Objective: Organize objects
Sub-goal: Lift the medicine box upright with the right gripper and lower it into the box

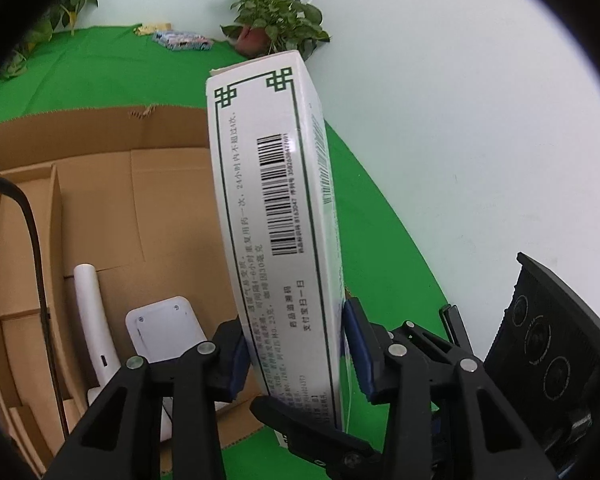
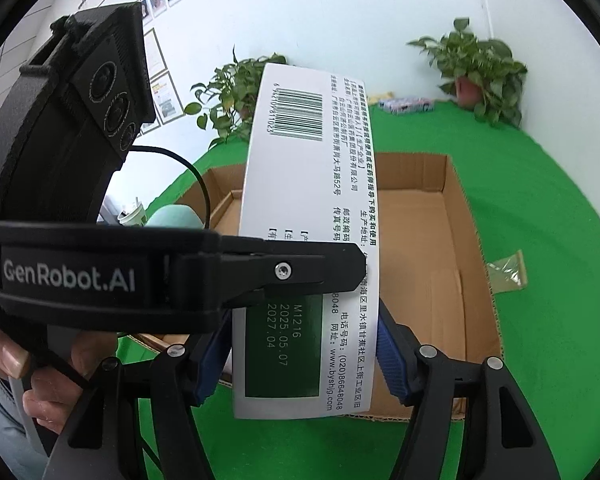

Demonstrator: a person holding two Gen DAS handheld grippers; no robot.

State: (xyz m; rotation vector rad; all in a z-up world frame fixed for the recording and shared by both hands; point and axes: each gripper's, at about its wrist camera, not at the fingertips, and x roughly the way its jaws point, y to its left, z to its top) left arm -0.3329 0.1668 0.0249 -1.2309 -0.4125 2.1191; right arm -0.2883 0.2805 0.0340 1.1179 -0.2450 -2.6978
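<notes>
In the left wrist view my left gripper [image 1: 296, 354] is shut on a tall white medicine box with a green border and a barcode [image 1: 268, 184]. The box stands upright between the blue pads [image 1: 358, 344], over the right edge of an open cardboard box [image 1: 112, 200]. A white handled device [image 1: 94, 320] and a flat white device [image 1: 164, 332] lie inside the cardboard box. In the right wrist view my right gripper [image 2: 302, 360] is shut on a white box with a green patch [image 2: 300, 208], held above the same cardboard box [image 2: 452, 248]. The left gripper's black body [image 2: 100, 268] crosses in front of it.
A green cloth [image 2: 560, 280] covers the table. Potted plants [image 1: 276, 20] [image 2: 480, 68] and small colourful packs [image 1: 182, 40] stand along the back wall. A clear wrapper [image 2: 508, 272] lies right of the cardboard box. A person's hand [image 2: 40, 368] grips the left tool. A black cable [image 1: 36, 264] hangs at the left.
</notes>
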